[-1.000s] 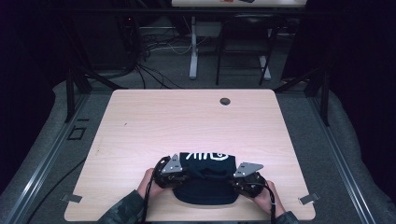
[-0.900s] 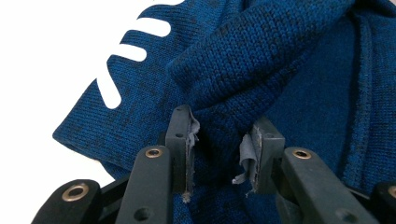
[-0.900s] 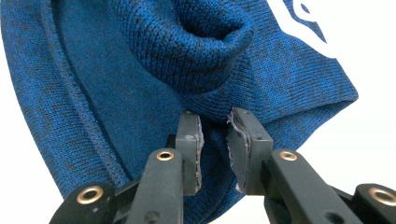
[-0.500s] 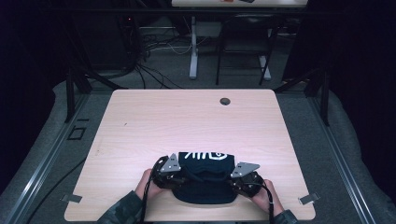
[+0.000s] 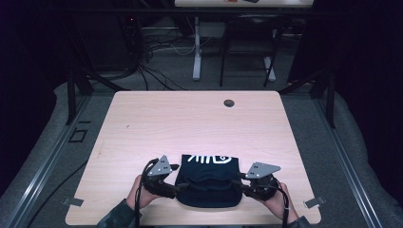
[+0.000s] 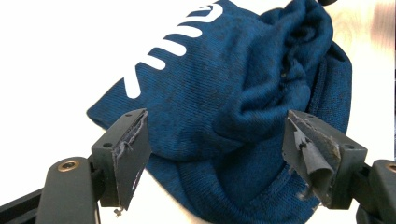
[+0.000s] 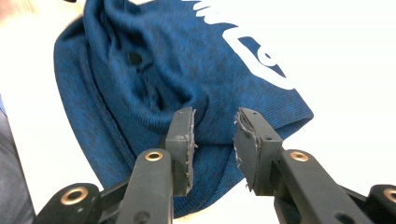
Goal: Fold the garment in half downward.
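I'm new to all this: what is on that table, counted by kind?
Folded dark blue garment with white print: 1
Hand-held grippers: 2, left gripper and right gripper, both open at the garment's sides
Total: 3

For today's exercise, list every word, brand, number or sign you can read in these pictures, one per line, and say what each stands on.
White print on the folded dark blue garment: large white strokes, partly folded under and cropped; no letters can be read for certain.
Wooden table: no text or label.
Left claw and right claw: no readable marking.
Tape marks on the floor: outline only, no writing.
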`<state>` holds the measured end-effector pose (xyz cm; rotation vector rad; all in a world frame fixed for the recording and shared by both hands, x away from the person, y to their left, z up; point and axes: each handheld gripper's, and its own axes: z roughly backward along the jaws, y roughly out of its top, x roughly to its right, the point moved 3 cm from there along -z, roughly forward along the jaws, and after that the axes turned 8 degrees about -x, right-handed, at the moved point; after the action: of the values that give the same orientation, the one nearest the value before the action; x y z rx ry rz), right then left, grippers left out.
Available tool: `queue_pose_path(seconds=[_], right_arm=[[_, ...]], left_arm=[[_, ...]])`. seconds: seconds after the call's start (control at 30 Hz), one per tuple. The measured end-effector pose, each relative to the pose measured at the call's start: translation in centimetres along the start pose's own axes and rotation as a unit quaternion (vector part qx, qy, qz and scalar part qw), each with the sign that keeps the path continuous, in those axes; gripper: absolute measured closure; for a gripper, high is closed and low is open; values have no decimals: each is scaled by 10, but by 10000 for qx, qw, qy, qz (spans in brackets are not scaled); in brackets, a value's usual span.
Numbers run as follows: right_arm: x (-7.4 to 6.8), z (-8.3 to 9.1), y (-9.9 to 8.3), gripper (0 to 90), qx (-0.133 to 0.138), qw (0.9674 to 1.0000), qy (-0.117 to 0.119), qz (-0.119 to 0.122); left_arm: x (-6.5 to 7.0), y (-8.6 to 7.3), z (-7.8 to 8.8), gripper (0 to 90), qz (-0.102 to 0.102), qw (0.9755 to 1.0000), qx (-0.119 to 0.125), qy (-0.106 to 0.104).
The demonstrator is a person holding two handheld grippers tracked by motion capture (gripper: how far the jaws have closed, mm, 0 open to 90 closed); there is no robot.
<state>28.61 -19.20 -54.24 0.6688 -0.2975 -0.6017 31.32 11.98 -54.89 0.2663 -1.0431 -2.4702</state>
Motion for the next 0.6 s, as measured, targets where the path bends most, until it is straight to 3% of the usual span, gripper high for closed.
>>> queue_pose_path(seconds=[0.13,0.27,0.37,0.43,0.5,0.6], right_arm=[[4,4,4,651,151,9997,-85,-146],[9,5,13,641,285,9991,-144,-275],[9,0,22,644,334,9988,-95,-336],[9,-3,25,643,311,9989,-66,-341],[9,-15,31,637,294,9985,85,-465],[7,-22,33,632,213,9986,129,-459]], left_arm=[[-5,6,14,231,64,9994,290,185],[-14,11,15,227,236,9982,448,337],[-18,18,4,221,321,9975,423,465],[-19,22,-5,217,420,9974,396,425],[-21,24,-24,209,444,9980,181,402],[-19,20,-33,202,455,9985,16,313]])
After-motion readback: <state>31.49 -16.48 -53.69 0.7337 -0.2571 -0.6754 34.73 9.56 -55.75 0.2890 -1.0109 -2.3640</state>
